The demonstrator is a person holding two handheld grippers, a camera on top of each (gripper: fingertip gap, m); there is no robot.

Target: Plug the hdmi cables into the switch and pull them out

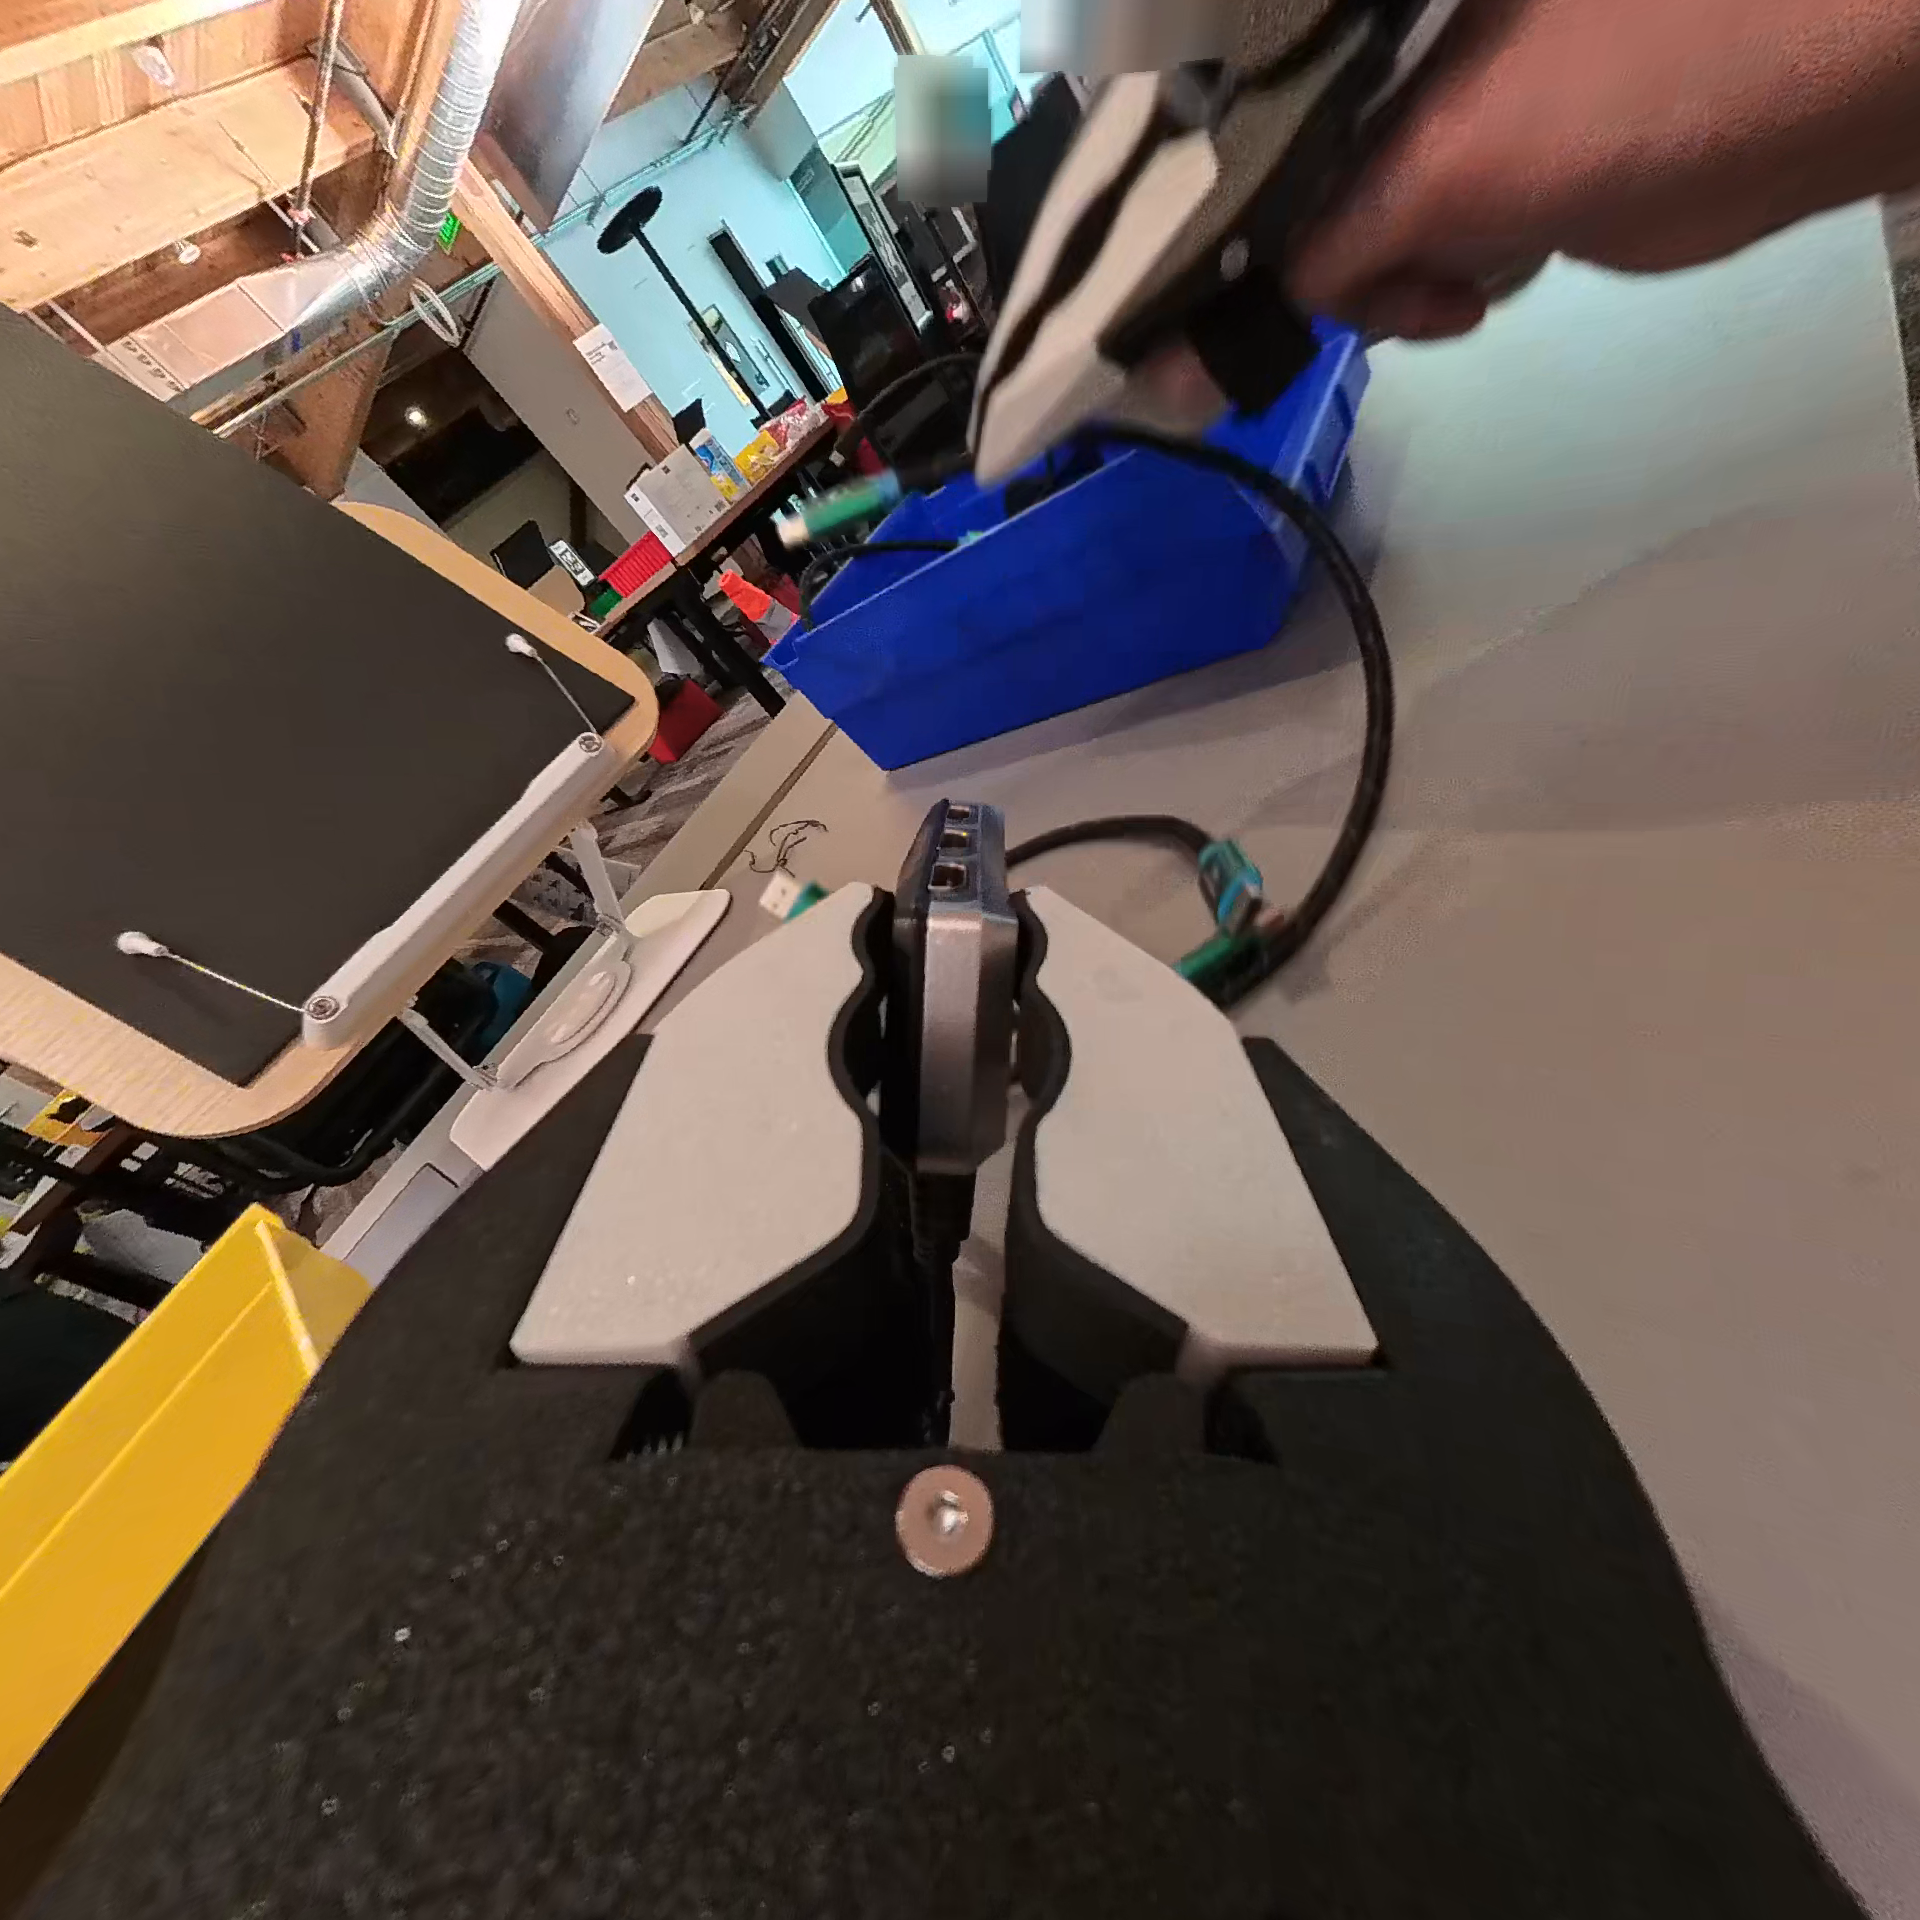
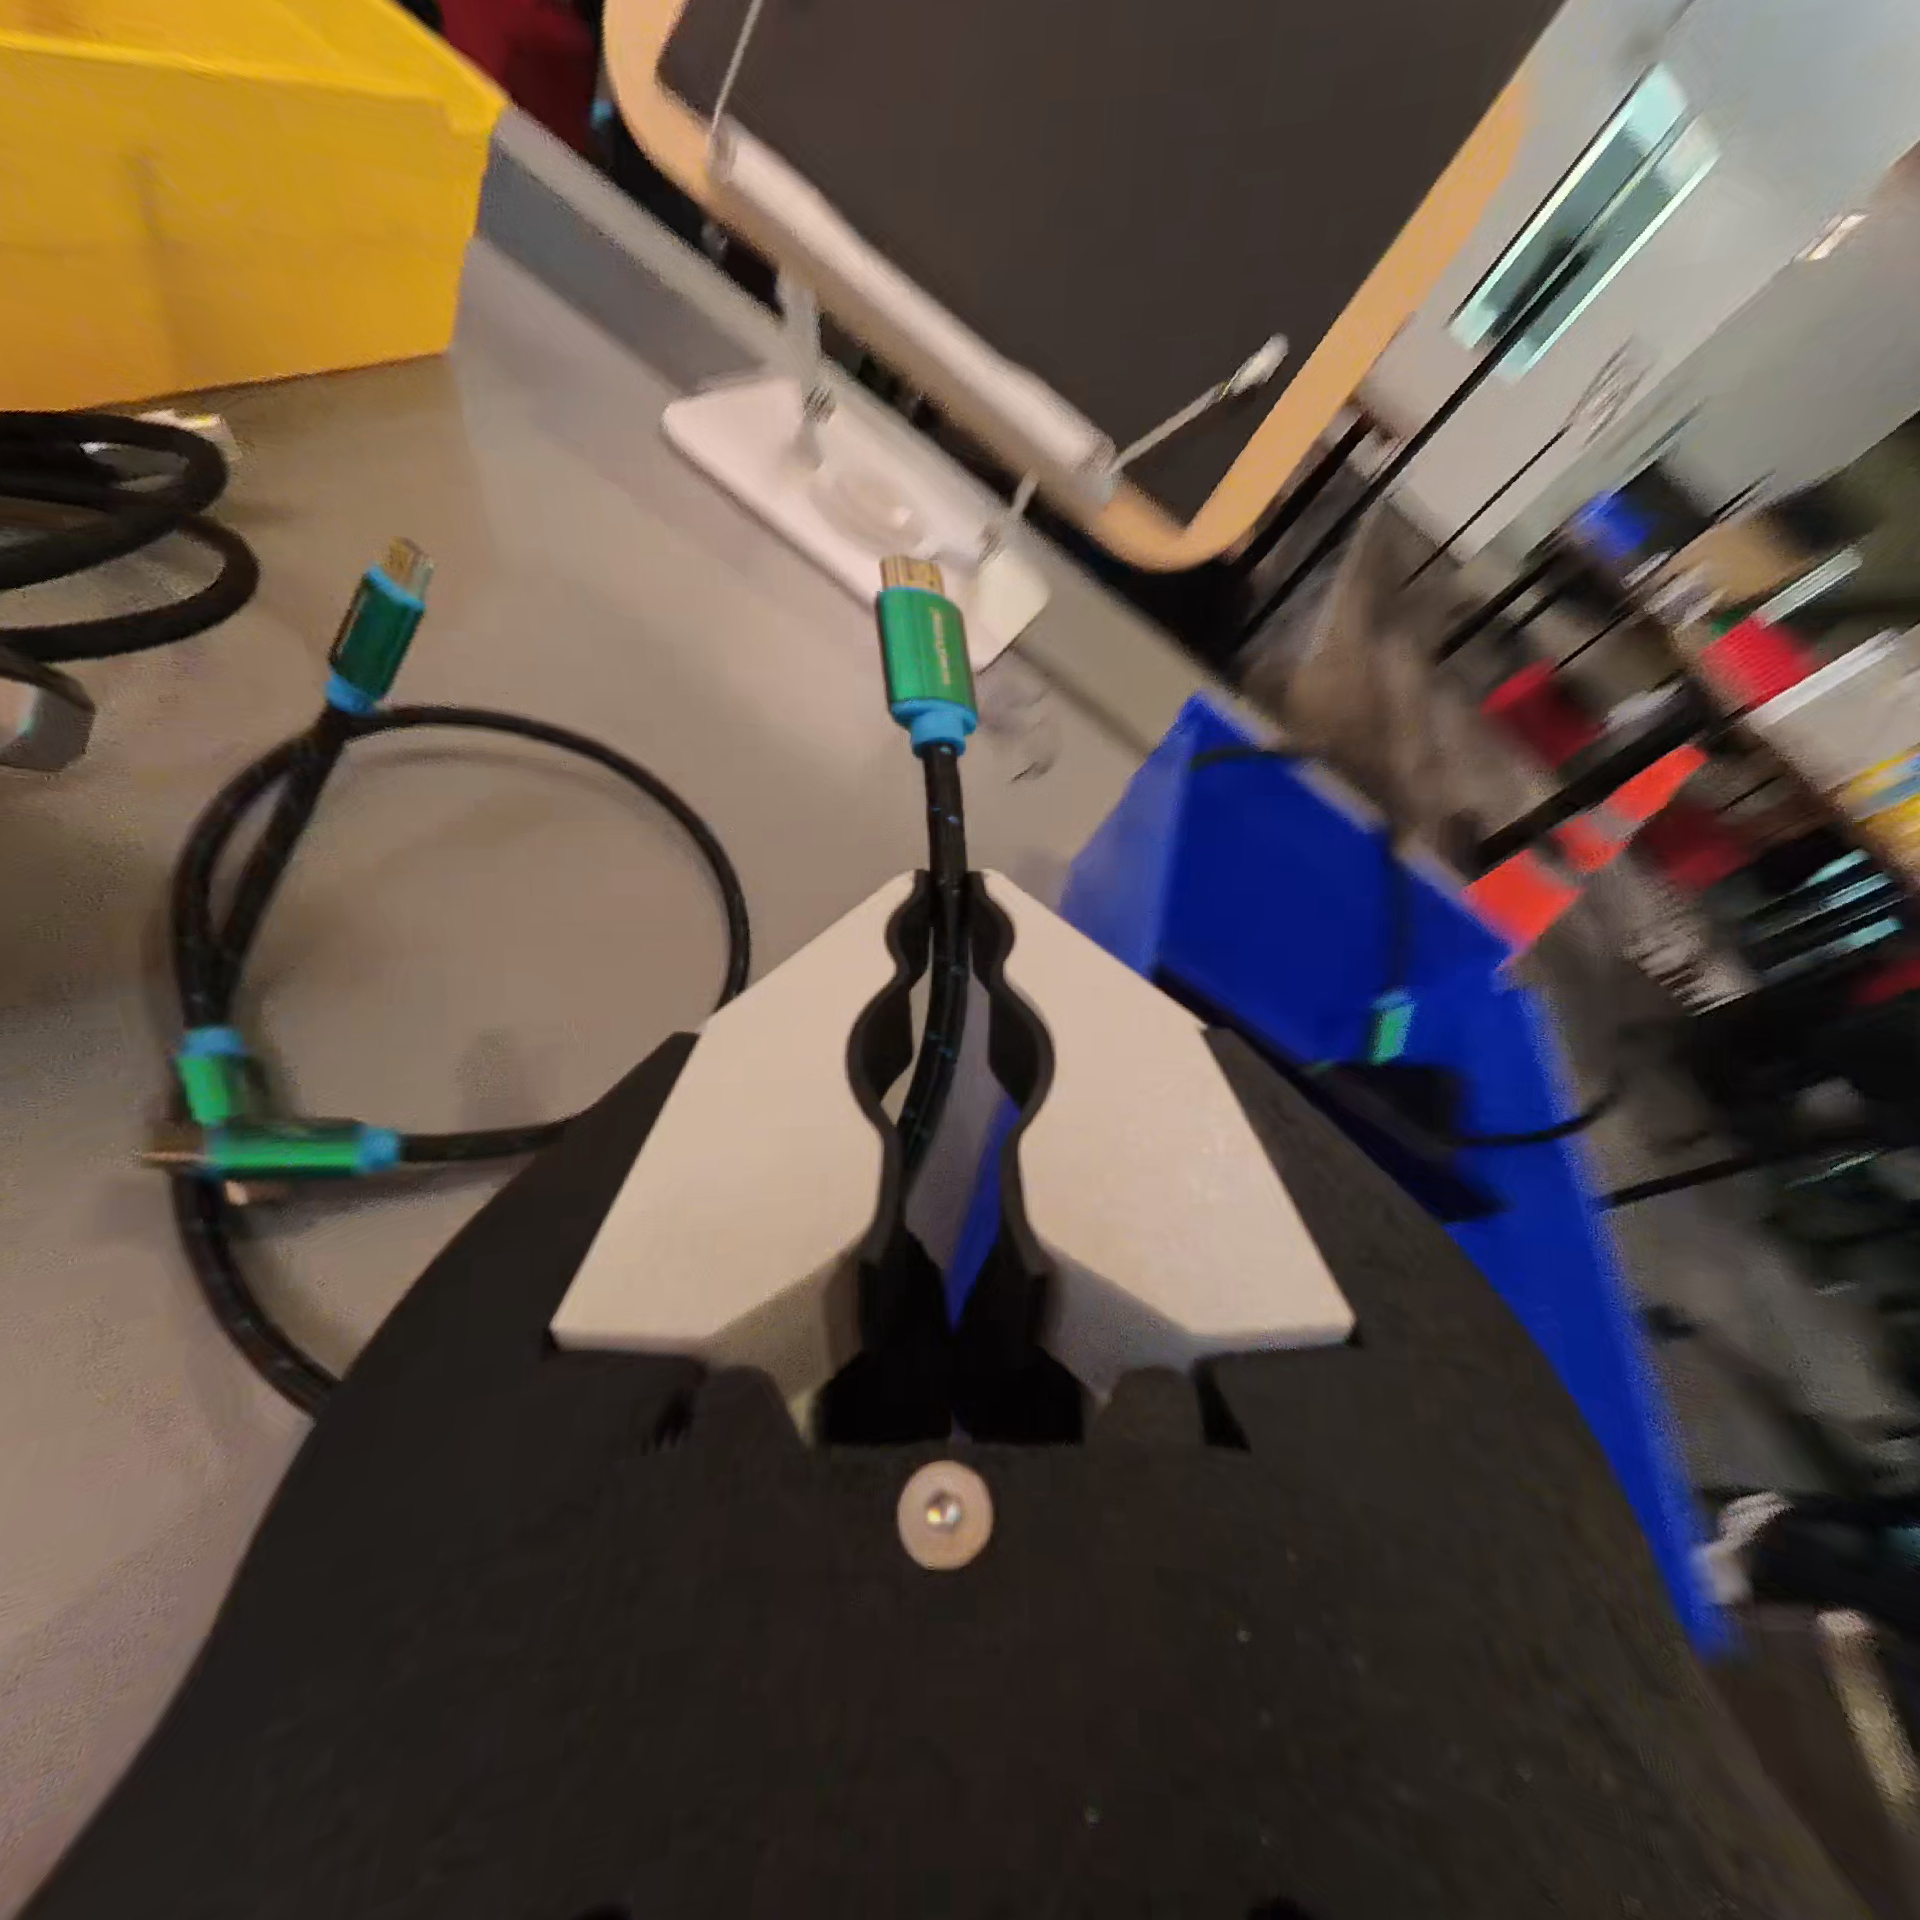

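Observation:
My left gripper [image 1: 951,904] is shut on the dark HDMI switch [image 1: 951,997], held on edge with its ports [image 1: 956,854] facing away. My right gripper [image 2: 945,883] is shut on a black braided HDMI cable [image 2: 940,977]; its green plug [image 2: 925,649] sticks out beyond the fingertips, in the air. In the left wrist view the right gripper [image 1: 1049,416] hovers over the blue bin, a hand on it, with that plug [image 1: 842,514] pointing left. Other HDMI cables with green plugs [image 2: 379,634] [image 1: 1231,904] lie on the grey table [image 1: 1558,1039].
A blue bin [image 1: 1060,613] with cables stands at the table's far side, also in the right wrist view [image 2: 1278,914]. A yellow bin [image 2: 229,208] [image 1: 145,1455] sits at the left edge. A black tilted board on a white stand [image 1: 260,707] is at the left. The tips of one gripper are about 20 cm away from the tips of the other.

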